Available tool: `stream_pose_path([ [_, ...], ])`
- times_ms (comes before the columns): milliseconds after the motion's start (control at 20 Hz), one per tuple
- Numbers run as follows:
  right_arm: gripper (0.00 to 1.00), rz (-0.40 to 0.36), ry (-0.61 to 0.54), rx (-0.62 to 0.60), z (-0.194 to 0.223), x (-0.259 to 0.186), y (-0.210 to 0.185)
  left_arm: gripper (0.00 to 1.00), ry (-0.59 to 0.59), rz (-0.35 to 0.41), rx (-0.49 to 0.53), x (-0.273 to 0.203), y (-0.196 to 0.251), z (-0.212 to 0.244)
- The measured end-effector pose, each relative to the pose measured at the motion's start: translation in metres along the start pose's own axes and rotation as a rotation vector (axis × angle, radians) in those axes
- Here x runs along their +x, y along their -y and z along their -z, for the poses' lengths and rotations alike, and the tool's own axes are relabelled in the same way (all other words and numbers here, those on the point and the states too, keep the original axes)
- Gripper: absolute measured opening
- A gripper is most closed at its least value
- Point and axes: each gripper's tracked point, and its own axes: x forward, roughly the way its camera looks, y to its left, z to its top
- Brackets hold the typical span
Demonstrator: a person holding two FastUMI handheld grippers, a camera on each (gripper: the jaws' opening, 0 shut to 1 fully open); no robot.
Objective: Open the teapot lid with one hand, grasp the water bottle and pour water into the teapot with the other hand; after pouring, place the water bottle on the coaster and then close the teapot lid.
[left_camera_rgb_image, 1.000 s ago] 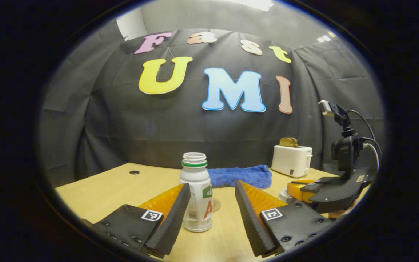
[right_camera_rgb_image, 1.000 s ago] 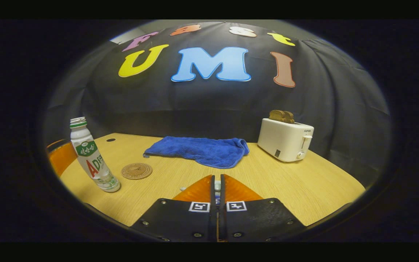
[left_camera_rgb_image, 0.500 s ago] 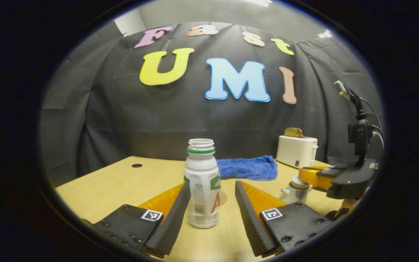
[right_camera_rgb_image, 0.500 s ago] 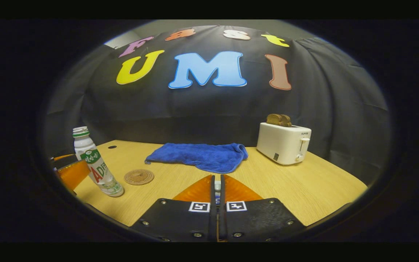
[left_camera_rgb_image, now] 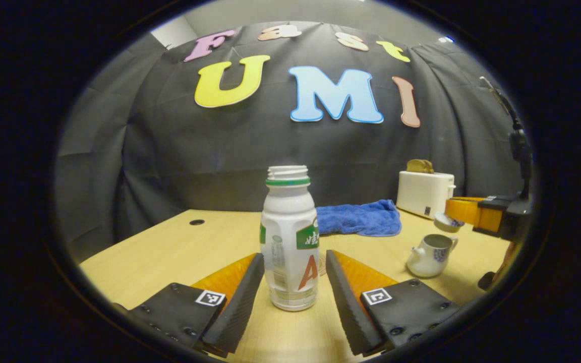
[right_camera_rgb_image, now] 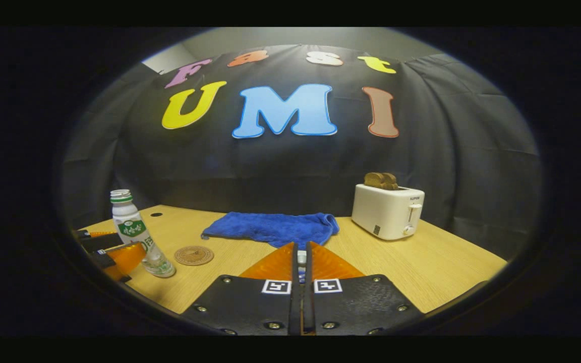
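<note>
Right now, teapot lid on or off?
Off. The teapot stands open-mouthed; the right gripper holds the lid above it.

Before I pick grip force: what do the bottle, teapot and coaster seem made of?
Water bottle: likely plastic, matte white body, clear base, printed label. Teapot: seemingly glazed ceramic, glossy white with blue pattern. Coaster: brown disc, perhaps wood or cork; too small to tell.

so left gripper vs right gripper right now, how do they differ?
The left gripper is open, fingers either side of the water bottle, apparently not yet pressing; the right gripper is shut on the teapot lid. The left sits low at the table; the right is raised above the teapot.
</note>
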Motion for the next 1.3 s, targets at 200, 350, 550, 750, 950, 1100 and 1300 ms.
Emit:
stream_pose_path([
  [200, 0.00, 0.000, 0.015, 0.010, -0.005, -0.003, 0.004, 0.83, -0.016, -0.007, 0.029, 0.011, 0.001, 0.010],
  [350, 0.02, 0.000, 0.019, 0.020, -0.007, -0.005, 0.008, 0.89, -0.010, -0.007, 0.066, 0.016, 0.003, 0.005],
  [550, 0.02, -0.006, 0.022, 0.040, -0.010, -0.008, 0.010, 0.82, -0.021, -0.014, 0.109, 0.021, 0.006, 0.006],
  [750, 0.02, -0.012, 0.019, 0.052, -0.009, -0.011, 0.011, 0.89, -0.048, -0.027, 0.133, 0.025, 0.006, 0.010],
  [950, 0.02, -0.012, 0.021, 0.059, -0.009, -0.011, 0.013, 1.00, -0.078, -0.037, 0.140, 0.035, 0.006, 0.012],
  [1100, 0.00, -0.012, 0.018, 0.061, -0.007, -0.011, 0.015, 1.00, -0.092, -0.034, 0.143, 0.040, 0.008, 0.015],
  [1300, 0.02, -0.015, 0.014, 0.066, -0.006, -0.011, 0.015, 0.94, -0.100, -0.021, 0.120, 0.044, 0.010, 0.014],
])
